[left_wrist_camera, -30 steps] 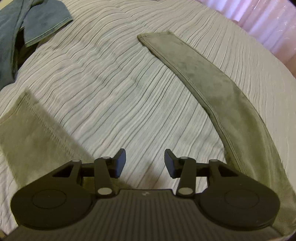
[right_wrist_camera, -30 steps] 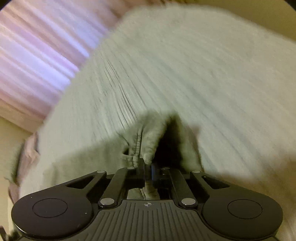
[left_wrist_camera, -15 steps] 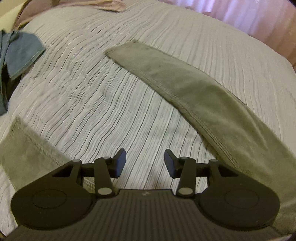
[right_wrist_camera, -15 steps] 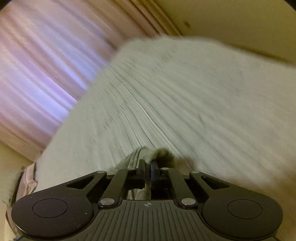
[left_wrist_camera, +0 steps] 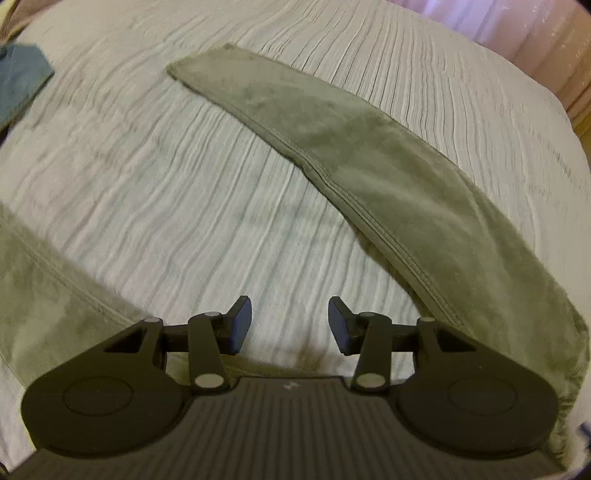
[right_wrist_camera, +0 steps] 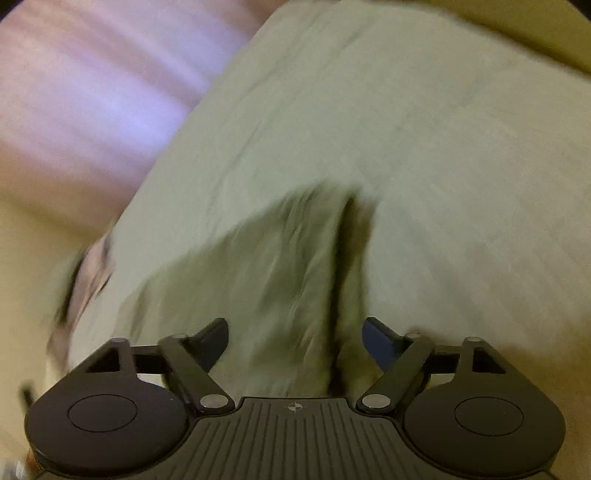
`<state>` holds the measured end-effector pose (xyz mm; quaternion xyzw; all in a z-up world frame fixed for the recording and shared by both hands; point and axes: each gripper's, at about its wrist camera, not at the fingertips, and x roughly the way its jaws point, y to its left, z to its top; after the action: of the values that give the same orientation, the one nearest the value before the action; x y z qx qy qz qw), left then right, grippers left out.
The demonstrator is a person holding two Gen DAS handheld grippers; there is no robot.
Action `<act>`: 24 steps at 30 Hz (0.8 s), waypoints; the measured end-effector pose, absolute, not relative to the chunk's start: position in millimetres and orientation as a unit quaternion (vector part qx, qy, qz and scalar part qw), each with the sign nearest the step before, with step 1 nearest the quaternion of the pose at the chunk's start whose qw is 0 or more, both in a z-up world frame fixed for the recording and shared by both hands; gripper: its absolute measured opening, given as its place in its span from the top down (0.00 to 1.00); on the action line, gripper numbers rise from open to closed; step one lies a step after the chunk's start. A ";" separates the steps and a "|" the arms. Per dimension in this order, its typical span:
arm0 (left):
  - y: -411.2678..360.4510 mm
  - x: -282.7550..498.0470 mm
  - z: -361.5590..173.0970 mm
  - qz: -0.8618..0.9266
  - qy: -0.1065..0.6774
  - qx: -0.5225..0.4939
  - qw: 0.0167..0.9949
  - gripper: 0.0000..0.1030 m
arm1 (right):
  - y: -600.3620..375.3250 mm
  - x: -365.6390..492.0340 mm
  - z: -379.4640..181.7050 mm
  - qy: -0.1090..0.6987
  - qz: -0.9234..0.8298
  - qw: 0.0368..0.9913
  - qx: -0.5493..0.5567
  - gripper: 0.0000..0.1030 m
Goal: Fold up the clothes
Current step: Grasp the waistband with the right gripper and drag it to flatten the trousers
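An olive-green garment lies on the striped bed cover (left_wrist_camera: 155, 177). In the left wrist view one long sleeve-like strip (left_wrist_camera: 369, 162) runs from the far middle down to the right edge, and another part (left_wrist_camera: 40, 295) lies at the lower left. My left gripper (left_wrist_camera: 290, 323) hovers over bare cover between them, open, holding nothing. In the blurred right wrist view a bunched fold of the same olive garment (right_wrist_camera: 291, 266) lies on the bed ahead of my right gripper (right_wrist_camera: 295, 339). Its jaws are opening, and the cloth sits loose between and beyond them, not pinched.
A blue garment (left_wrist_camera: 18, 88) lies at the far left edge of the bed. Pink curtains (right_wrist_camera: 85, 99) hang beyond the bed's far side, seen also as curtains (left_wrist_camera: 535, 40) at the upper right. A yellowish wall (right_wrist_camera: 517, 22) stands behind the bed.
My right gripper was shut on the olive cloth and now stands open, with the fold dropped onto the bed. My left gripper, open throughout, drifted sideways so the long strip now lies more across the view.
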<state>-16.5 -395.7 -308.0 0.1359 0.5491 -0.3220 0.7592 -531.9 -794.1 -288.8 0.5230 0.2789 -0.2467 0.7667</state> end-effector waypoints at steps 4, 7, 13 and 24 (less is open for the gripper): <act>-391.1 -23.8 -303.1 -0.325 0.548 0.133 0.759 0.60 | -778.2 -531.2 -314.2 0.299 -0.203 0.744 0.562 0.52; -386.5 -24.7 -300.0 -0.322 0.545 0.133 0.763 0.60 | -786.2 -529.5 -332.7 0.316 -0.207 0.732 0.568 0.52; -380.1 -31.1 -297.5 -0.314 0.546 0.130 0.766 0.60 | -808.3 -509.8 -365.8 0.306 -0.163 0.712 0.610 0.52; -379.5 -42.7 -287.1 -0.322 0.533 0.132 0.771 0.60 | -802.7 -487.6 -291.1 0.254 -0.197 0.799 0.508 0.90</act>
<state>-42.7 -379.5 -287.1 0.1323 0.5331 -0.3219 0.7712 -487.6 -802.7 -291.1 0.5084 0.2539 -0.1967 0.7990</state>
